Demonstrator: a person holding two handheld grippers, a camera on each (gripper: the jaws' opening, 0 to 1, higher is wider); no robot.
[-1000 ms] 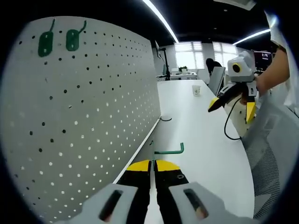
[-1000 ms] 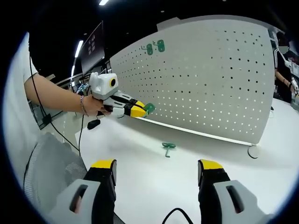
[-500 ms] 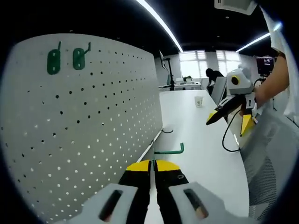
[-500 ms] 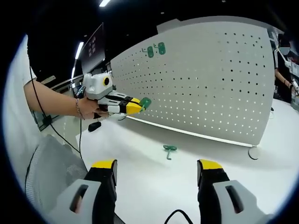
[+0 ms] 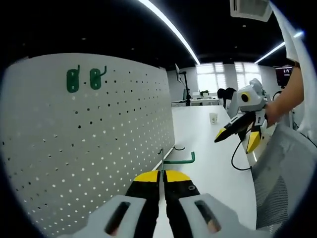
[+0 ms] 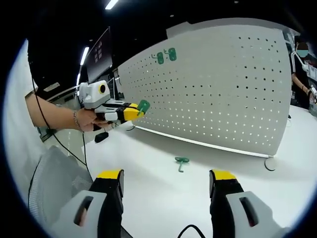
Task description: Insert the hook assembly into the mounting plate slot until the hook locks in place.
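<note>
The left gripper (image 5: pixel 162 174) is clenching a green hook (image 5: pixel 180 160) between its yellow-tipped jaws, which are pressed together; the hook's rod is sticking out ahead of the tips and turning up at its far end. Seen from the right gripper view, this same left gripper (image 6: pixel 134 111) is being held up above the worktop by a hand (image 6: pixel 88 119), with the hook's green plate (image 6: pixel 143 105) showing at its tip, close in front of the pegboard but not visibly touching it.

Just to the left of the left gripper, the white pegboard (image 5: pixel 89 148) is standing upright along the worktop (image 5: pixel 218 158). High on it, well above the gripper, two green hooks (image 5: pixel 83 79) are already hanging side by side.

The right gripper (image 6: pixel 166 182) is released, its jaws standing wide apart and holding nothing. Ahead of it and between its jaws, a spare green hook (image 6: pixel 181 161) is lying loose on the worktop, near the foot of the pegboard. In the left gripper view, the right gripper (image 5: pixel 237 134) is hovering off to the right, above the worktop, and a paper cup (image 5: pixel 213 118) is sitting farther back.
</note>
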